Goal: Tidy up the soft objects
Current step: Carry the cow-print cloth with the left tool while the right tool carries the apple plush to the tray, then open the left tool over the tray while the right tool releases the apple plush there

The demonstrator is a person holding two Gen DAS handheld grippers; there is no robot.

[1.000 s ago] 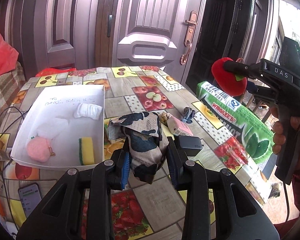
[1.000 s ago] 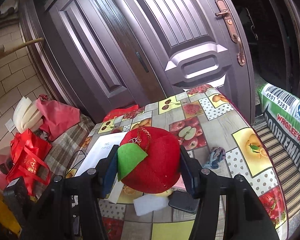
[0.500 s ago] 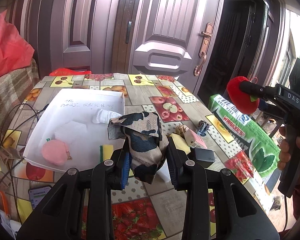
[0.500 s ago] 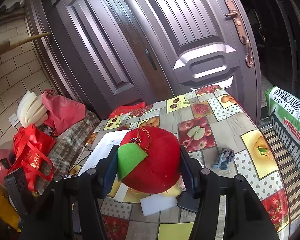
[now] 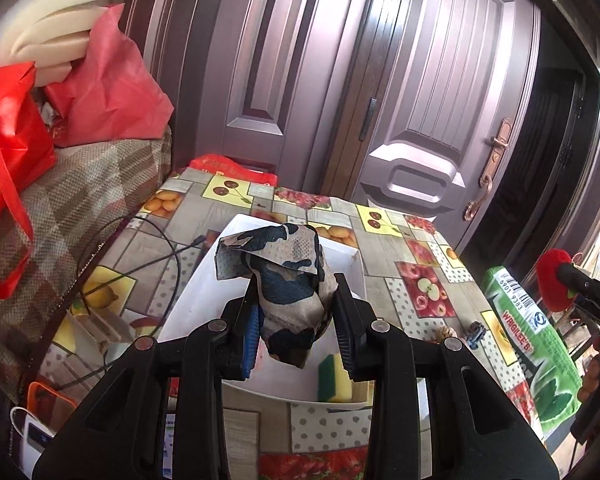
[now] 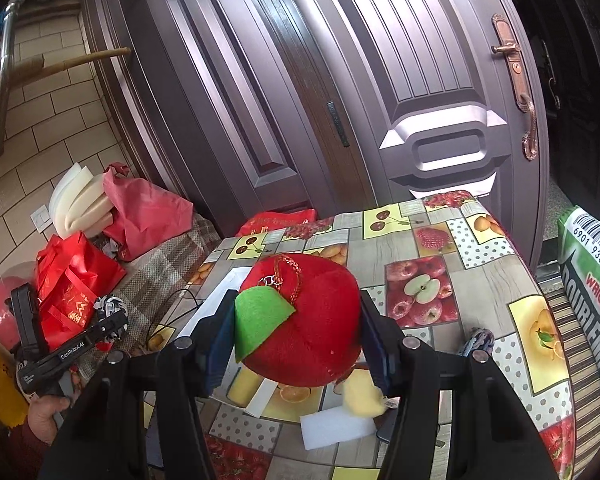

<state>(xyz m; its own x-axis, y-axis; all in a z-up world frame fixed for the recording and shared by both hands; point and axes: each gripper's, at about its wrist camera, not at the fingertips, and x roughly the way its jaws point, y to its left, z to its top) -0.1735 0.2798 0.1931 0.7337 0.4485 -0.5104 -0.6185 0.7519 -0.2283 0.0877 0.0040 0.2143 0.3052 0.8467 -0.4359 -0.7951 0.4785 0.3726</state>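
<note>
Fruit-print tablecloth (image 5: 384, 276) on a small table in front of dark panelled doors, white bin (image 5: 188, 300) sitting on it.

Left gripper (image 5: 296, 330): jaws pinched tight on a folded camo-pattern cloth (image 5: 288, 292); top flap flops over, lower end hangs below the pads. It hangs over the white bin, not touching it. Cloth is held, not placed.

Right gripper (image 6: 296, 338): jaws about half open, clamped on a red plush apple (image 6: 304, 320) with a green felt leaf and a small chain loop. In the left wrist view it sits well off to the right, out past the table edge near the green Doublemint-print bag (image 5: 532, 344). Nowhere near the bin yet.

Already in the bin: a yellow-green sponge (image 5: 332, 378) at the near wall. Rest of the bin interior is hidden behind the cloth and fingers, can't tell what else is in there.

Still loose on the table:
- white foam block (image 6: 336, 426), just under the right gripper
- pale yellow soft thing (image 6: 362, 398), touching the foam block
- small blue-grey knotted item (image 6: 478, 338) near the right edge

A black cable (image 5: 156, 256) runs across the cloth left of the bin.

My read: mid-task. One item confirmed binned, two in hand, at least three on the table. Next is likely dropping the cloth in, since it's already over the bin; apple needs a longer carry across first.
</note>
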